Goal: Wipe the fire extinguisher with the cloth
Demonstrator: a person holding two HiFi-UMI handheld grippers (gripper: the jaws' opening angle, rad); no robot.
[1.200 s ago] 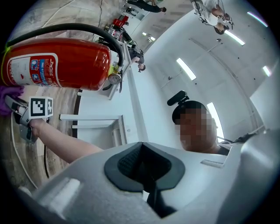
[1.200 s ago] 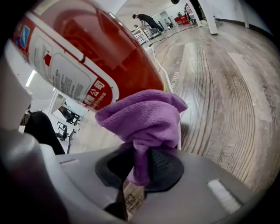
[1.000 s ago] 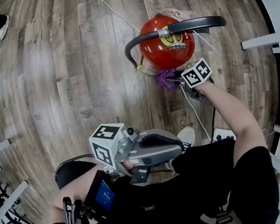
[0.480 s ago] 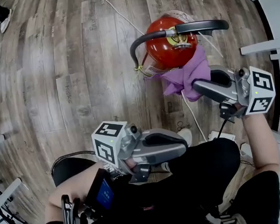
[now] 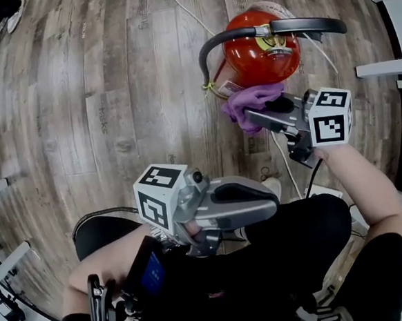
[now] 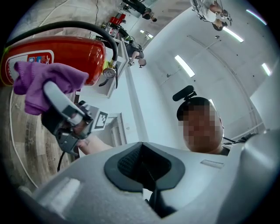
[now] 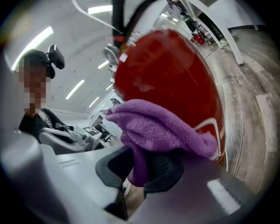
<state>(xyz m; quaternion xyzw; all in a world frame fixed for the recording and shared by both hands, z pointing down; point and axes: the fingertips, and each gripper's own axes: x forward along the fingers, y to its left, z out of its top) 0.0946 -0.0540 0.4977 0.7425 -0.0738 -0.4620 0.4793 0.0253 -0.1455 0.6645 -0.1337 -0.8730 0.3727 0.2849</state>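
Note:
A red fire extinguisher [image 5: 258, 51] with a black hose and handle stands on the wooden floor at the upper right of the head view. My right gripper [image 5: 252, 112] is shut on a purple cloth [image 5: 248, 98], which presses against the extinguisher's near side. In the right gripper view the purple cloth [image 7: 159, 129] bunches between the jaws in front of the red extinguisher [image 7: 170, 74]. My left gripper [image 5: 260, 203] is shut and empty, held near the person's lap, away from the extinguisher. The left gripper view shows the extinguisher [image 6: 57, 54] and the purple cloth [image 6: 43, 83] from the side.
A white cable [image 5: 175, 6] runs over the wooden floor [image 5: 78, 97] past the extinguisher. White furniture legs [image 5: 381, 69] stand at the right edge. A person's shoes [image 5: 2, 16] show at the upper left. My legs in black fill the bottom of the head view.
My right gripper has risen with the purple cloth from the extinguisher's base up along its near side toward the top. The left gripper has stayed in place.

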